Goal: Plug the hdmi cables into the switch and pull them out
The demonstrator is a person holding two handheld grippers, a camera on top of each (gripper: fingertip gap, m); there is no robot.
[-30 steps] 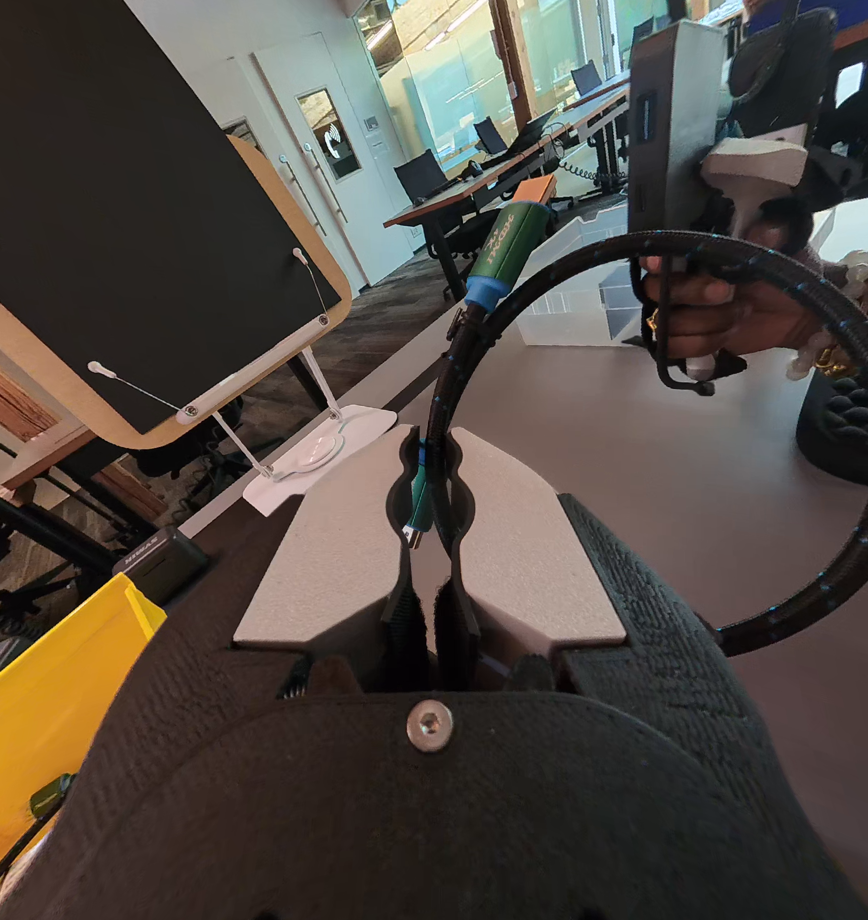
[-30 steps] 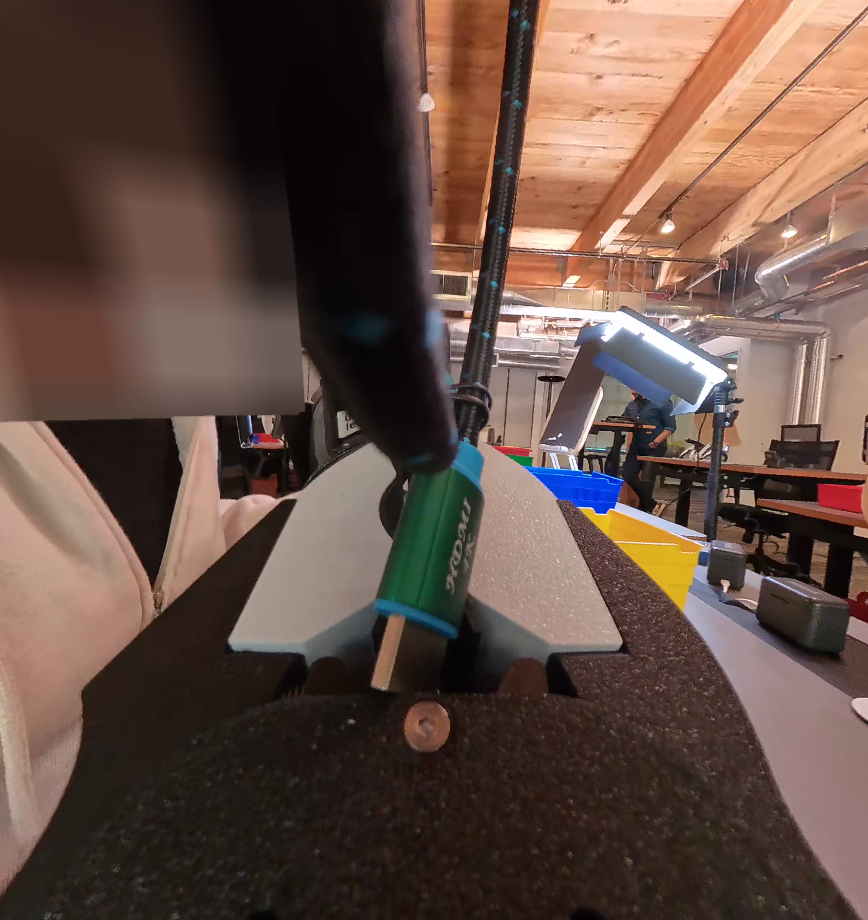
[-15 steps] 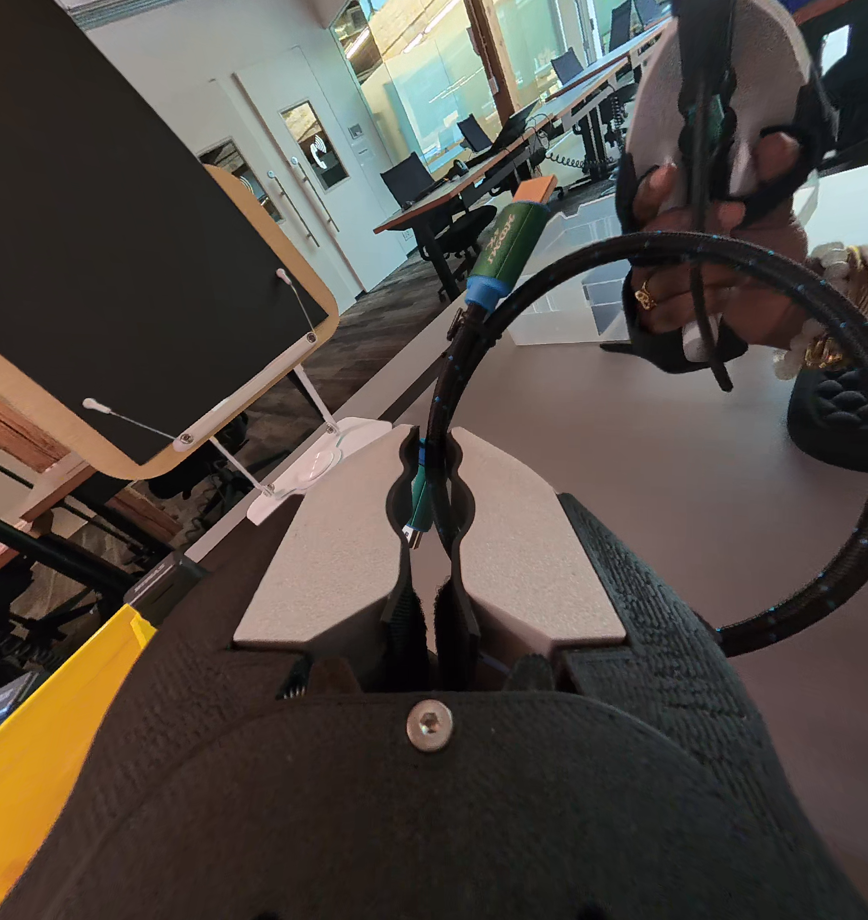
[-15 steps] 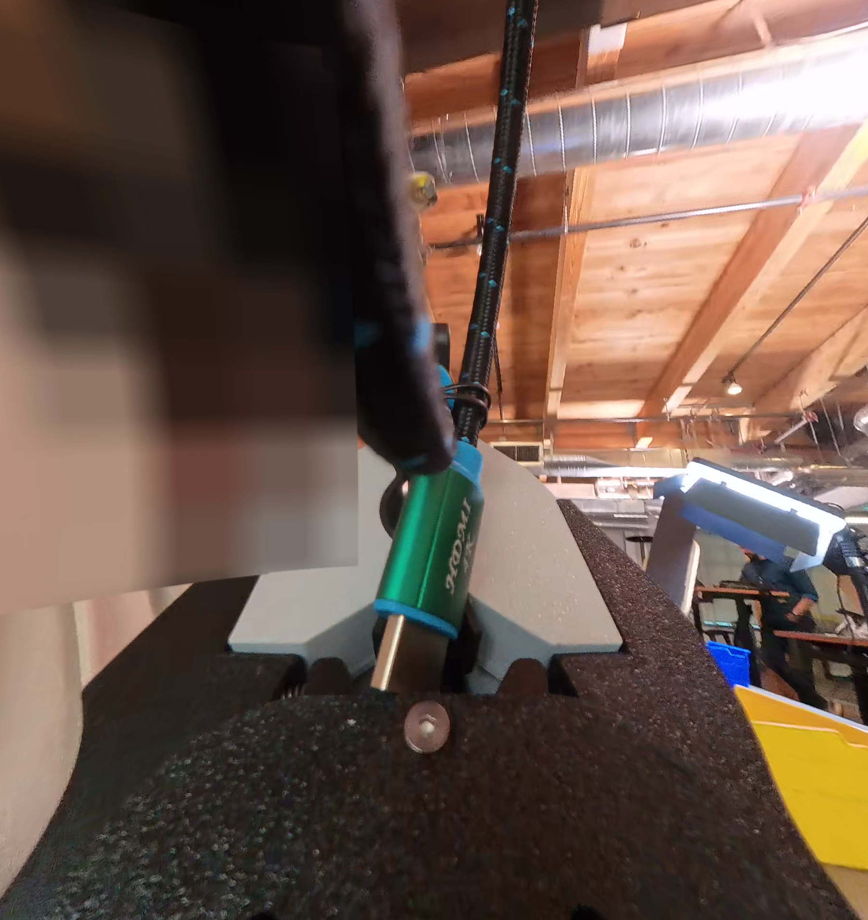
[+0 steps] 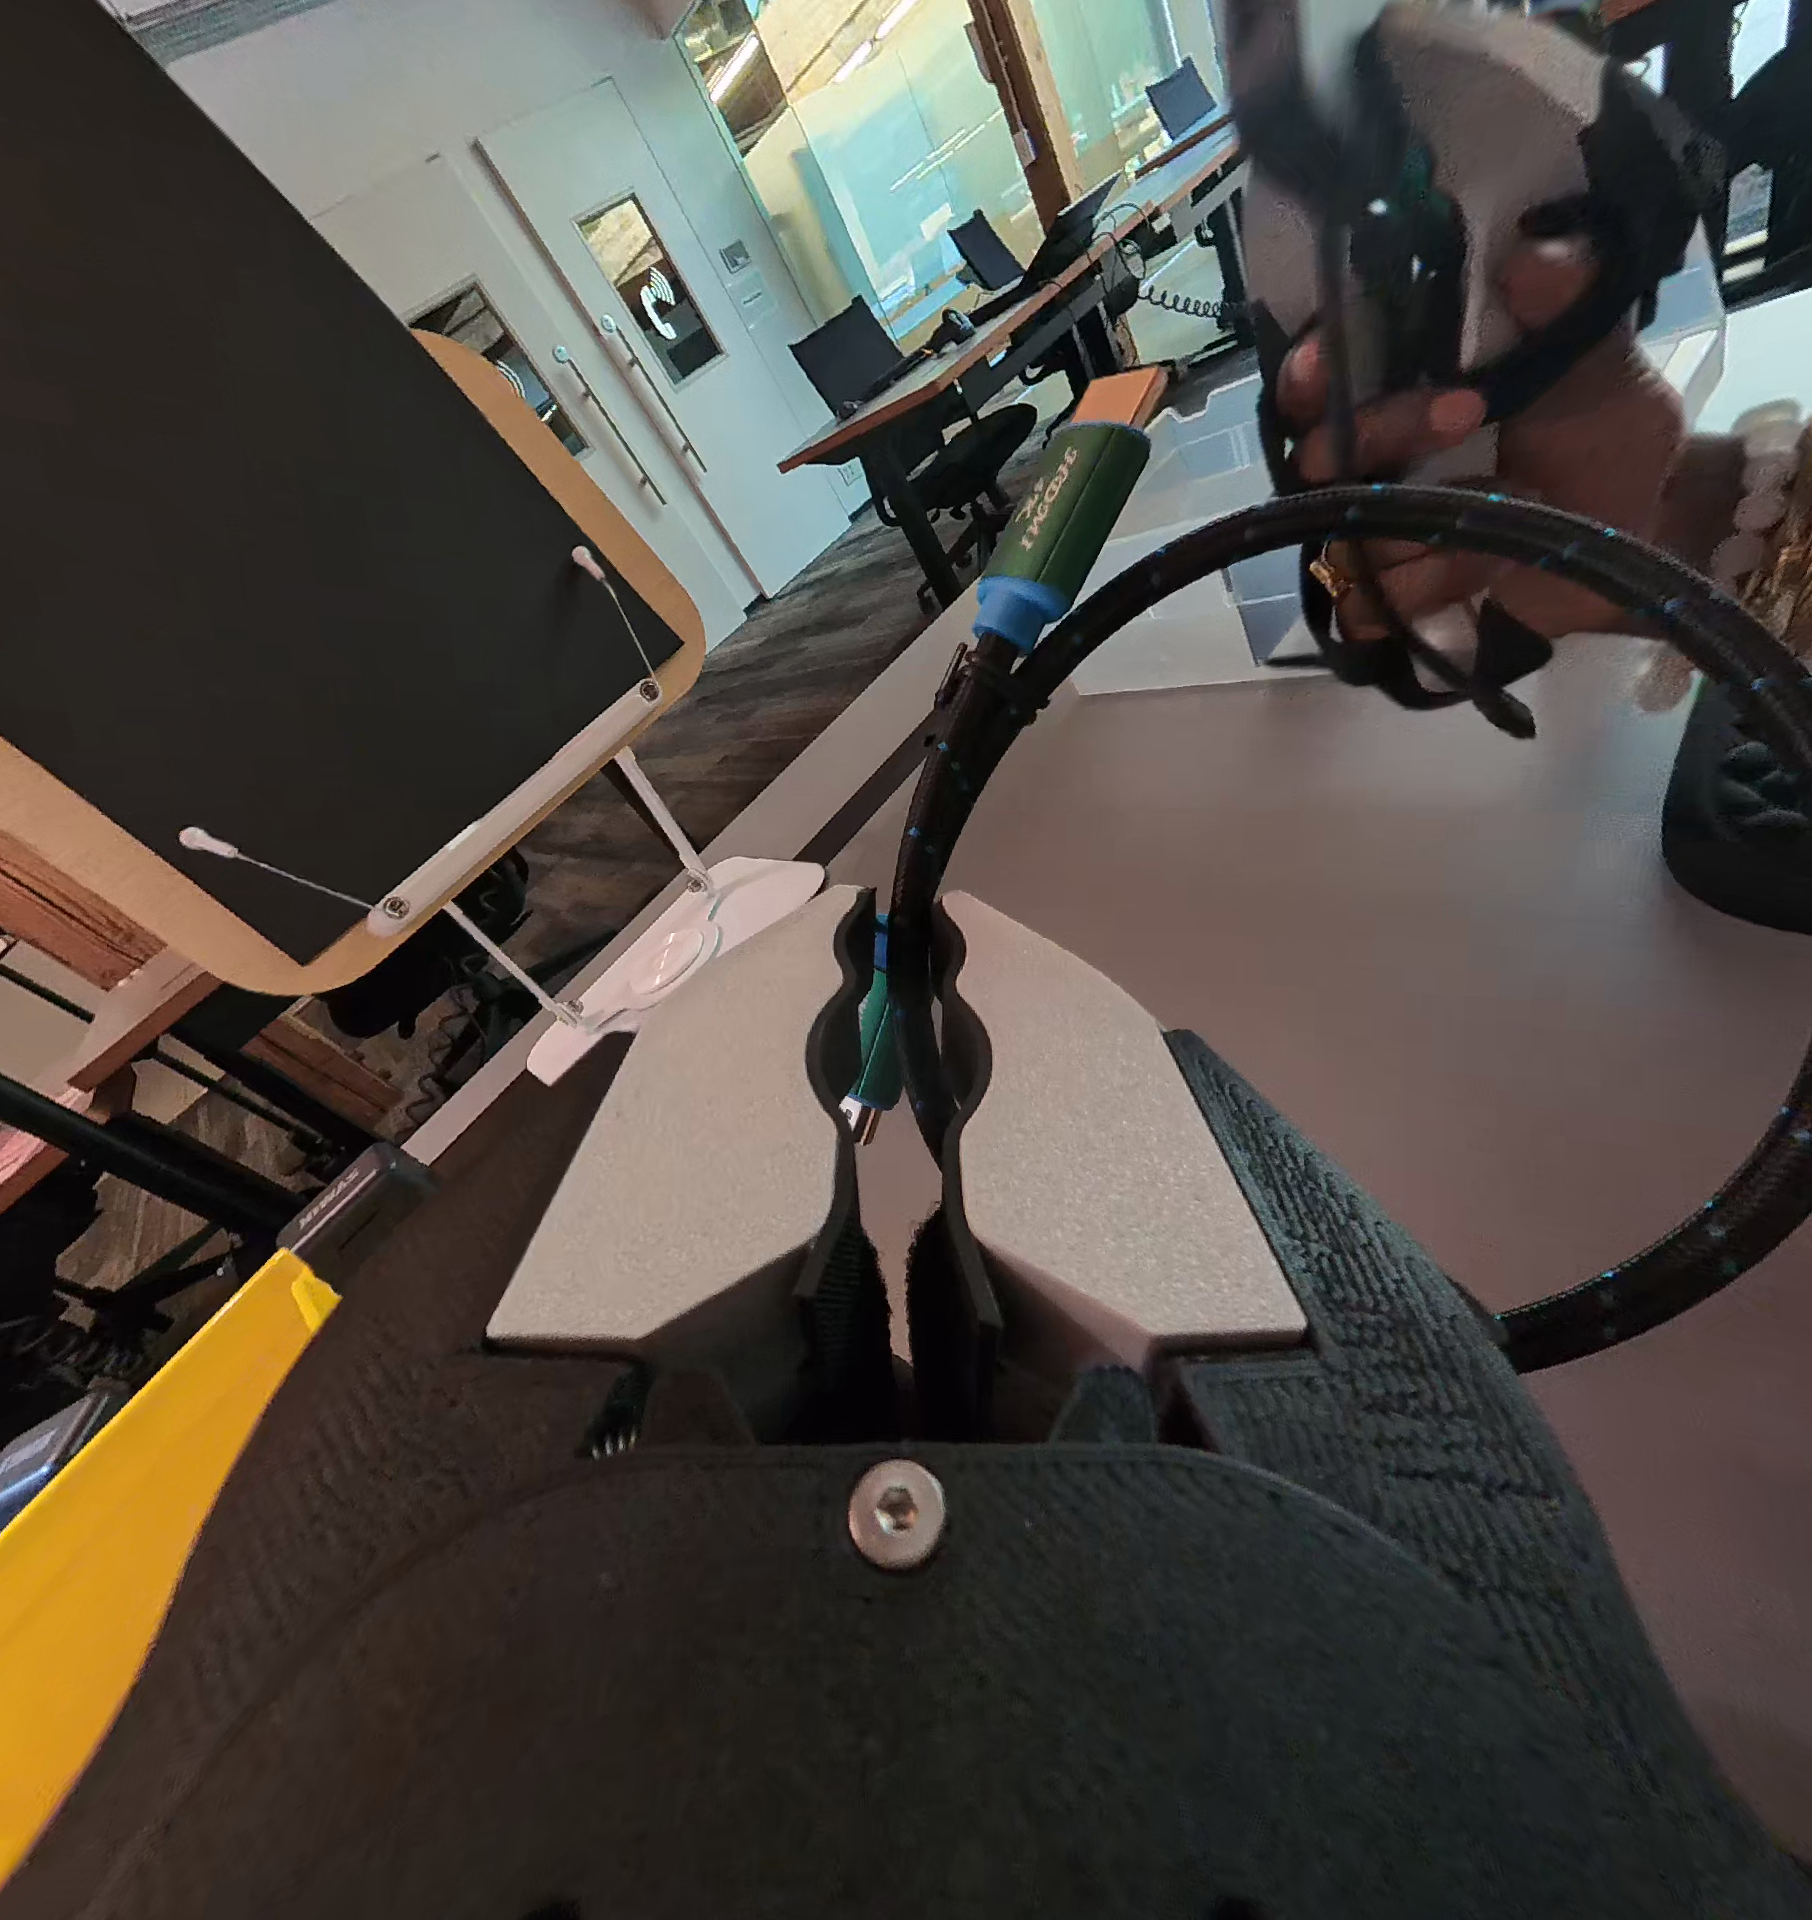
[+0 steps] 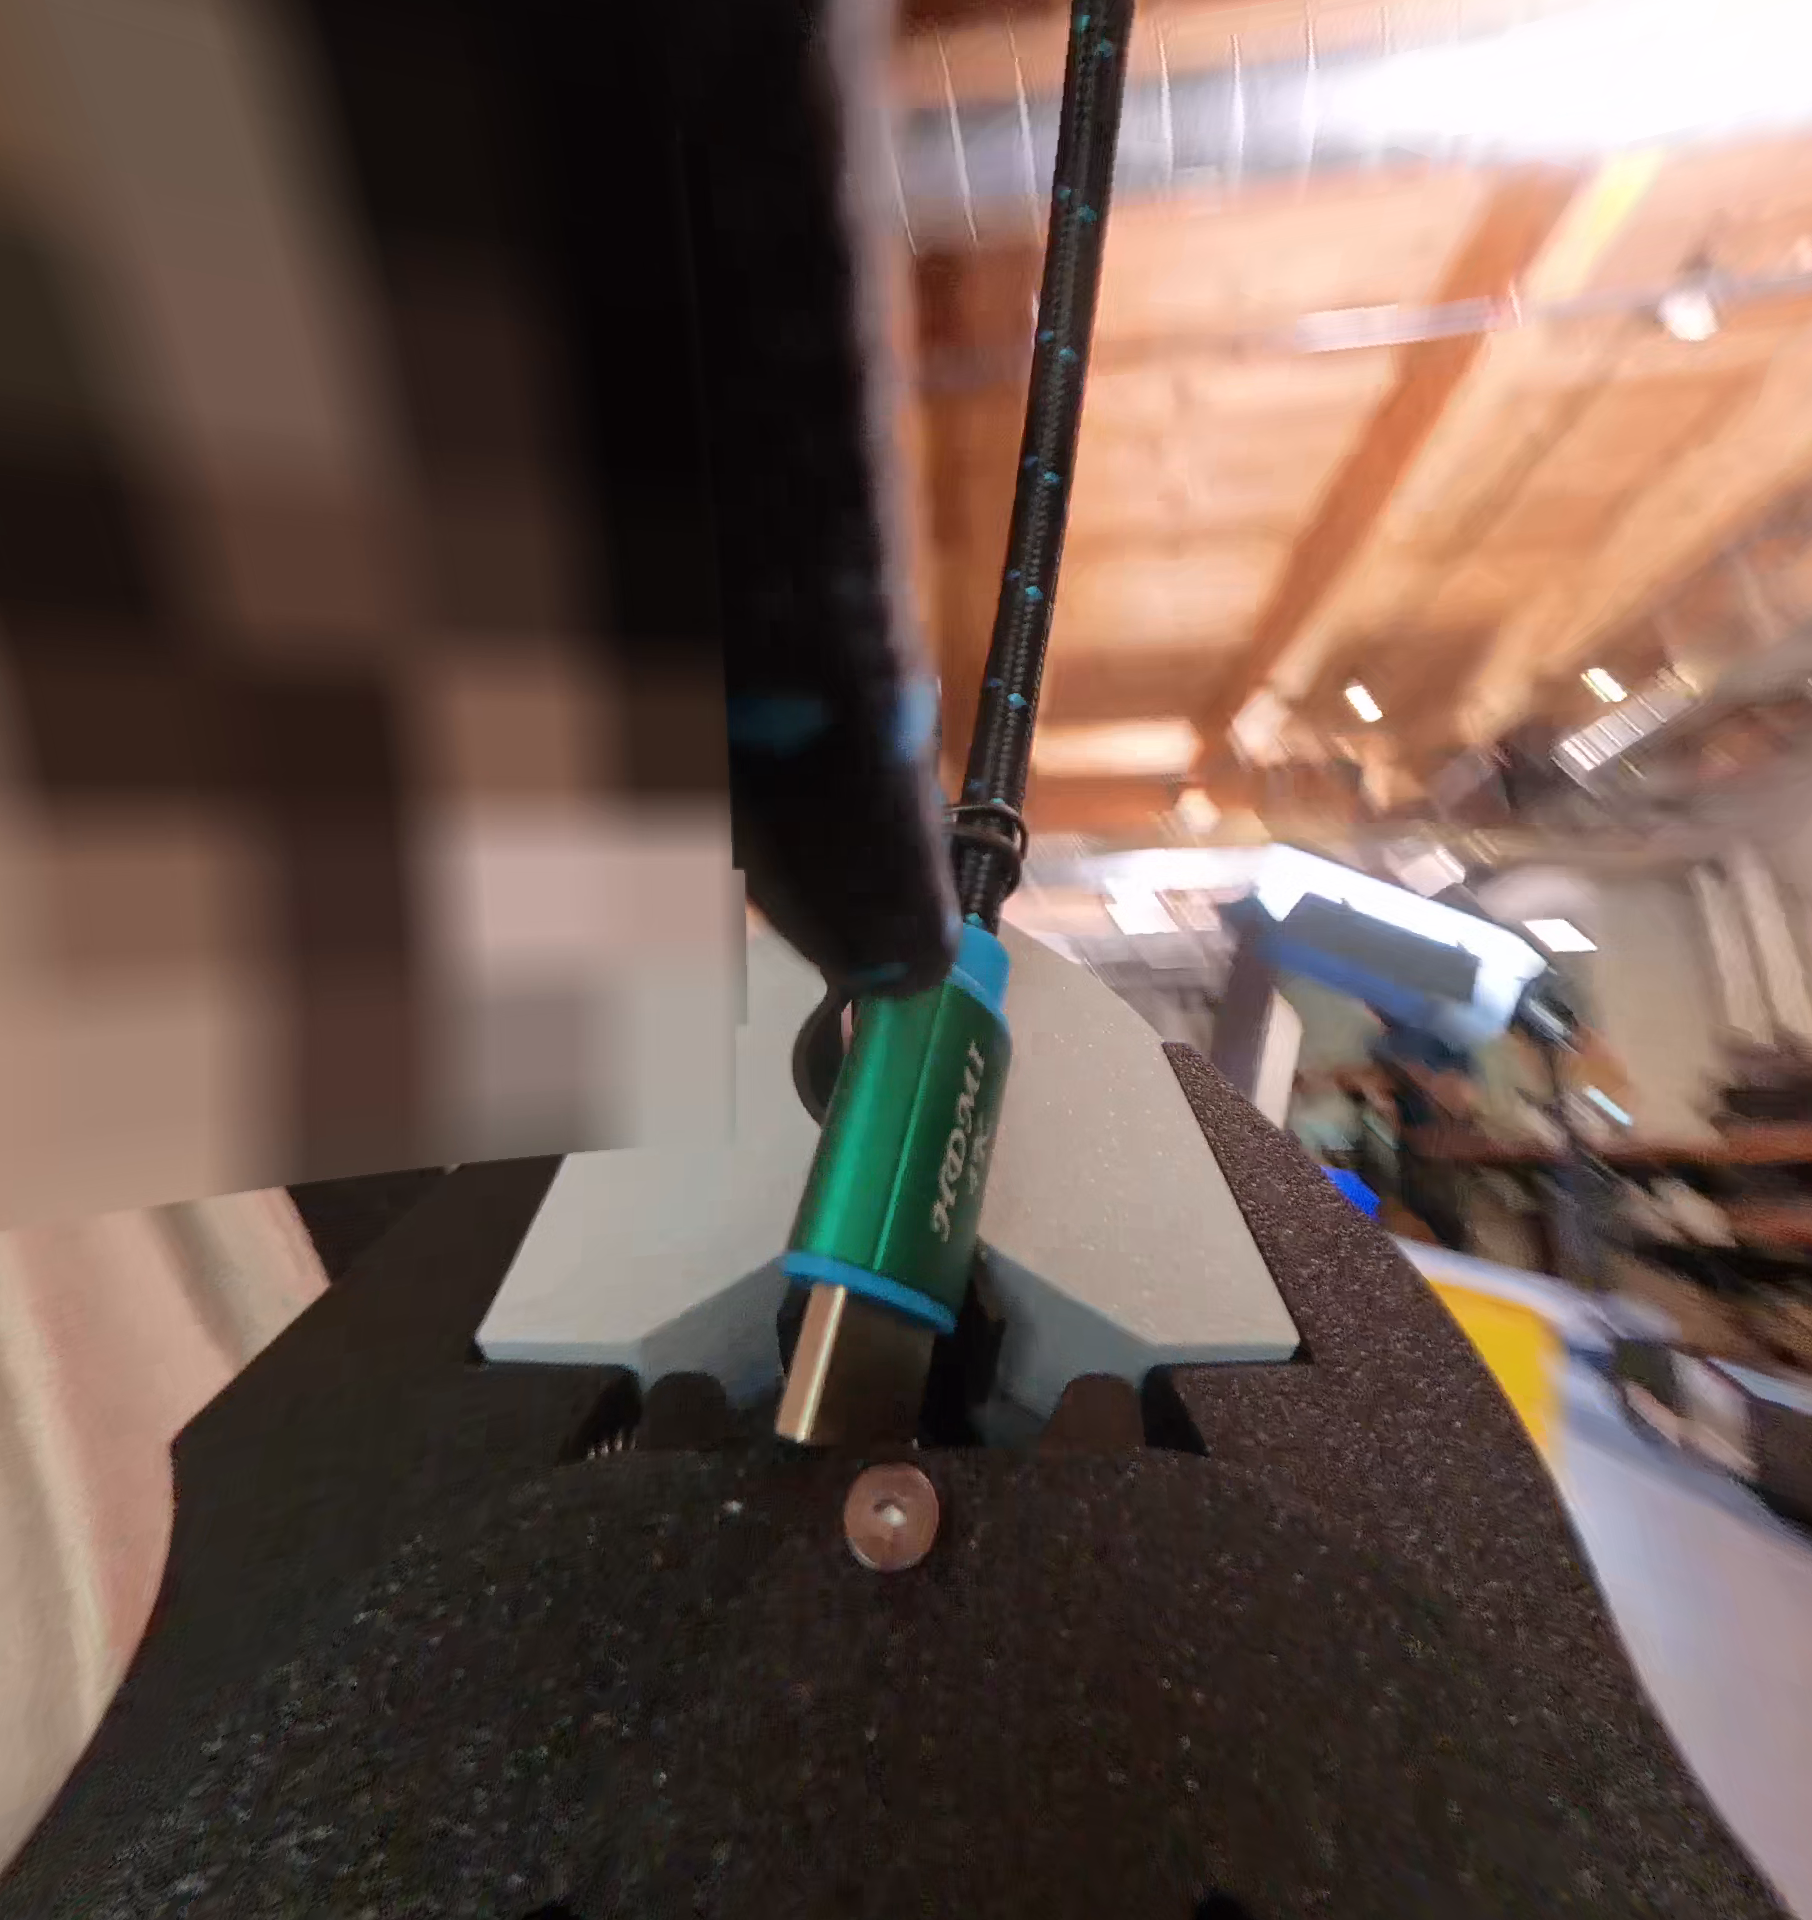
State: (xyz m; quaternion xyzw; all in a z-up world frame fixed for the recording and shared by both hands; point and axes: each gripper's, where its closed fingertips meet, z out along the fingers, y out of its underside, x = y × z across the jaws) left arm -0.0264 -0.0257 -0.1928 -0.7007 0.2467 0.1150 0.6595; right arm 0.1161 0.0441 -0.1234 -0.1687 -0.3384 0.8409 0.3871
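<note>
My left gripper (image 5: 897,925) is shut on a black braided cable (image 5: 1806,935) that loops off to the right above the grey table (image 5: 1349,987). A small green plug (image 5: 874,1060) sits between its fingers. A second green plug with a blue collar (image 5: 1063,520) sticks up beyond them. My right gripper (image 6: 933,966) is shut on a green HDMI plug (image 6: 907,1153) whose metal tip points back at the camera. Its cable (image 6: 1063,364) runs upward. In the left wrist view a hand holds the right gripper (image 5: 1442,187) high at the top right. No switch shows in either view.
A black board (image 5: 258,468) on a white stand (image 5: 694,935) leans at the left. A yellow bin (image 5: 102,1558) is at the lower left and a black object (image 5: 1764,821) at the right edge. A clear plastic box (image 5: 1193,644) stands behind the loop. A mosaic patch covers the left of the right wrist view.
The right gripper has turned in the hand with its plug. Its view swung up towards the ceiling and is now blurred by motion. The left gripper keeps its hold on the cable.
</note>
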